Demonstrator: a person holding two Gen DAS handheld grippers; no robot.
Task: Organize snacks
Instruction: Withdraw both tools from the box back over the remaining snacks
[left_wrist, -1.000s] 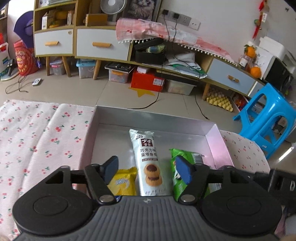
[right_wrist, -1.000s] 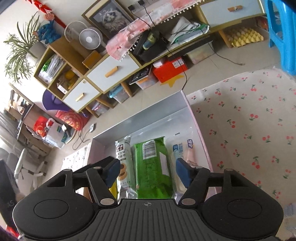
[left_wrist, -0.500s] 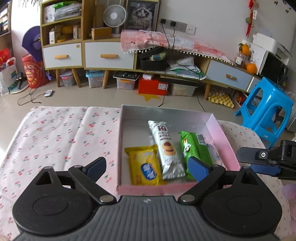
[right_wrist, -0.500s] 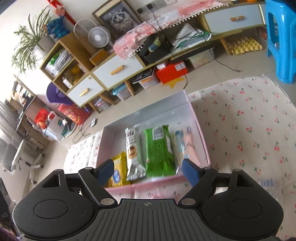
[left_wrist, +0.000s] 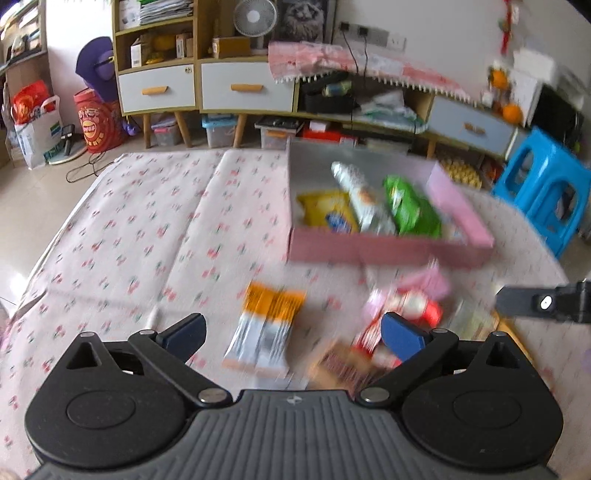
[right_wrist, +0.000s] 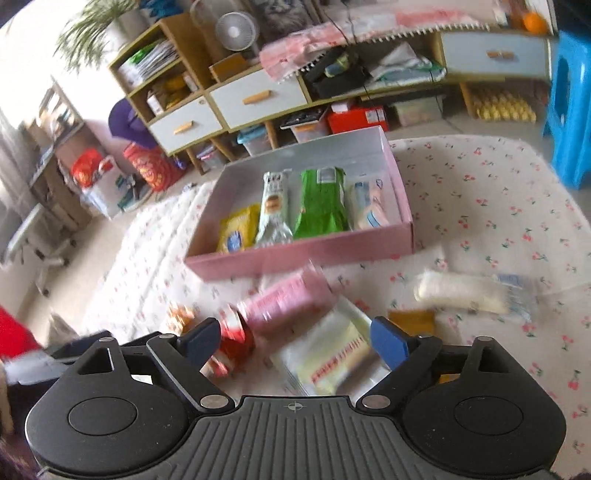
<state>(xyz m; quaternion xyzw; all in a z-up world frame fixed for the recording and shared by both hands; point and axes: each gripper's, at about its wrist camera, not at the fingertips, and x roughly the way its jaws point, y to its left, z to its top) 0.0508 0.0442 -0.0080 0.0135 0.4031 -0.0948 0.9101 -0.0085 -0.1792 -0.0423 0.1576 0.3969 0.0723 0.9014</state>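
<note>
Black left tongs (left_wrist: 291, 332) and right tongs (right_wrist: 295, 338) spread, empty | loose snacks (right_wrist: 325, 354) on table between tongs and pink box (right_wrist: 303, 254) | risk: overlapping slick wrappers, pinch may drag two.

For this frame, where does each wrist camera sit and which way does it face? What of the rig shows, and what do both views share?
Left wrist view: sits behind the left gripper, open and empty, facing forward over the cherry-print cloth toward the pink box; the right gripper's black body pokes in at the right edge.
Right wrist view: sits behind the right gripper, open and empty, looking down over loose snacks toward the same box.
Shared: the box, its green packet, yellow packet, the cloth, the drawer cabinet.
</note>
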